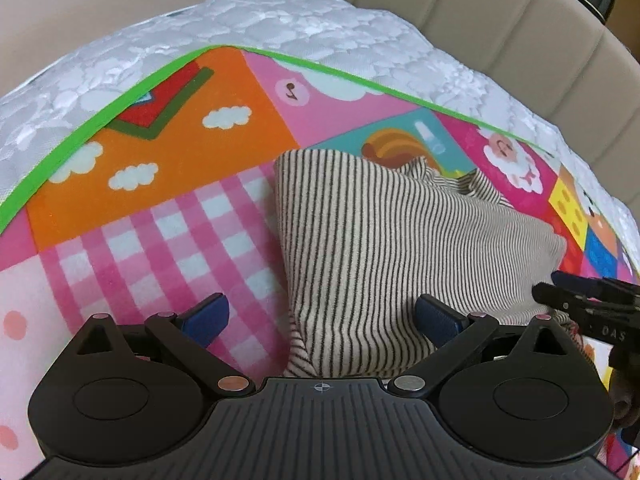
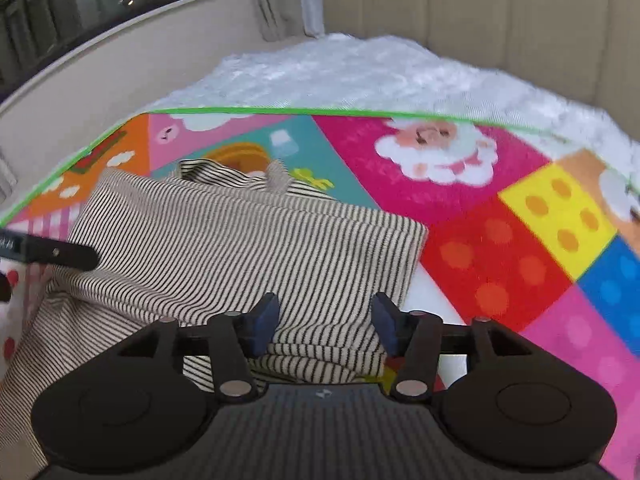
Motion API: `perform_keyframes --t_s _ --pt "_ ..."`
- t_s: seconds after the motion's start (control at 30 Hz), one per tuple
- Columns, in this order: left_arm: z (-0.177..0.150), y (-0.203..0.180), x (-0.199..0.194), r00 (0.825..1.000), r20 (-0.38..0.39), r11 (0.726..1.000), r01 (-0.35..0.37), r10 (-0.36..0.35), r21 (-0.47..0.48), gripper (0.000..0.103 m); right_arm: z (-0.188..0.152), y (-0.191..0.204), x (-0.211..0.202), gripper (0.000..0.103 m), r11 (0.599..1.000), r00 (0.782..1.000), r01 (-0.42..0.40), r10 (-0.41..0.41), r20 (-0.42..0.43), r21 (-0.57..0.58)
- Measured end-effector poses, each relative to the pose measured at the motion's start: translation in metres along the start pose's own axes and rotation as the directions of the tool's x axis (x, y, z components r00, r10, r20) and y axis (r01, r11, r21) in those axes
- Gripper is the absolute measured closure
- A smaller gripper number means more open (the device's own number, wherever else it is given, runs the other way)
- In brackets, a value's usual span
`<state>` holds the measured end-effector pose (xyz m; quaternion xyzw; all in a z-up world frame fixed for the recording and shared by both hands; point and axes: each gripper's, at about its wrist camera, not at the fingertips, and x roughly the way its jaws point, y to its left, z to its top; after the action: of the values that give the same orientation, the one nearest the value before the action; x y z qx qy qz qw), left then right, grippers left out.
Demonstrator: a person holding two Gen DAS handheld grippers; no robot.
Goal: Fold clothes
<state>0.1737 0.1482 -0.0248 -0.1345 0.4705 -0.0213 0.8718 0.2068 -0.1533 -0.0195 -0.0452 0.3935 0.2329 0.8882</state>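
A cream garment with thin dark stripes (image 1: 400,248) lies folded on a colourful play mat (image 1: 160,240); it also shows in the right wrist view (image 2: 248,248). My left gripper (image 1: 320,316) is open, its fingers straddling the garment's near left edge, holding nothing. My right gripper (image 2: 326,320) is open over the garment's near right corner, empty. The right gripper also shows at the right edge of the left wrist view (image 1: 576,296), and the left gripper's finger shows at the left of the right wrist view (image 2: 60,256).
The mat (image 2: 500,240) has a green border and lies on a white quilted cover (image 1: 300,24). A beige padded headboard (image 1: 520,20) stands behind it. A window (image 2: 80,0) and a curtain are at the far left.
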Motion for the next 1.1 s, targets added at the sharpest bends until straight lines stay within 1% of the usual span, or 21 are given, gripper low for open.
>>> perform_keyframes --t_s 0.07,0.13,0.2,0.3,0.37,0.47,0.53,0.6,0.63,0.67,0.7,0.73,0.77,0.87,0.97,1.1 --pt "0.0 0.001 -0.002 1.0 -0.002 1.0 0.008 -0.008 0.0 0.001 0.005 0.009 -0.007 0.048 0.999 0.999 0.011 -0.009 0.054 -0.04" --pt "0.0 0.002 -0.003 1.0 -0.005 1.0 0.016 -0.016 0.001 0.001 0.013 0.018 -0.012 0.045 0.996 0.993 0.017 -0.007 0.119 -0.083" --pt "0.0 0.003 -0.005 1.0 -0.007 1.0 0.024 -0.024 0.001 0.001 0.027 0.026 -0.005 0.045 0.992 0.989 0.027 -0.008 0.147 -0.124" --pt "0.0 0.004 -0.007 0.999 -0.01 0.999 0.037 -0.037 0.002 0.001 0.045 0.025 0.02 0.051 0.994 0.994 0.025 -0.014 0.107 -0.105" --pt "-0.001 0.007 -0.012 0.999 -0.011 0.999 0.052 -0.052 -0.005 0.001 0.05 0.024 0.037 0.051 0.997 0.997 0.018 -0.012 0.078 -0.08" --pt "-0.005 0.017 -0.027 0.996 -0.004 0.995 0.093 -0.093 -0.038 0.001 0.059 0.022 0.062 0.05 0.999 0.999 0.008 -0.007 0.033 -0.041" --pt "-0.007 0.024 -0.036 0.994 0.009 0.993 0.107 -0.107 -0.057 0.001 0.064 0.021 0.08 0.048 1.0 1.0 0.003 -0.003 0.004 -0.015" --pt "-0.008 0.029 -0.044 0.993 0.017 0.991 0.114 -0.113 -0.073 0.001 0.069 0.02 0.097 0.047 1.0 1.0 -0.001 0.002 -0.026 0.011" --pt "-0.009 0.031 -0.046 0.994 0.017 0.991 0.112 -0.111 -0.079 0.001 0.071 0.022 0.101 0.052 1.0 0.999 -0.001 0.001 -0.032 0.004" --pt "-0.009 0.034 -0.049 0.994 0.018 0.99 0.111 -0.109 -0.085 0.001 0.071 0.028 0.099 0.062 0.999 1.0 0.004 -0.005 -0.026 -0.032" --pt "-0.01 0.035 -0.05 0.994 0.018 0.99 0.108 -0.107 -0.092 0.001 0.07 0.034 0.096 0.079 0.998 1.0 0.01 -0.011 -0.019 -0.067" --pt "-0.01 0.037 -0.052 0.994 0.018 0.989 0.105 -0.104 -0.099 0.001 0.07 0.04 0.094 0.088 0.995 1.0 0.015 -0.016 -0.013 -0.102" --pt "-0.01 0.039 -0.053 0.995 0.017 0.989 0.103 -0.101 -0.11 0.001 0.07 0.044 0.092 0.089 0.992 1.0 0.017 -0.018 -0.008 -0.121" --pt "-0.011 0.044 -0.055 0.995 0.013 0.983 0.104 -0.103 -0.149 0.001 0.071 0.044 0.081 0.095 0.993 1.0 0.006 -0.005 0.004 -0.121" --pt "-0.011 0.045 -0.058 0.994 0.02 0.979 0.113 -0.111 -0.171 0.001 0.074 0.043 0.068 0.095 0.993 1.0 -0.014 0.016 0.02 -0.121" --pt "-0.01 0.043 -0.063 0.993 0.041 0.977 0.113 -0.107 -0.18 0.001 0.066 0.046 0.027 0.096 0.987 0.995 -0.091 0.096 0.03 -0.13"
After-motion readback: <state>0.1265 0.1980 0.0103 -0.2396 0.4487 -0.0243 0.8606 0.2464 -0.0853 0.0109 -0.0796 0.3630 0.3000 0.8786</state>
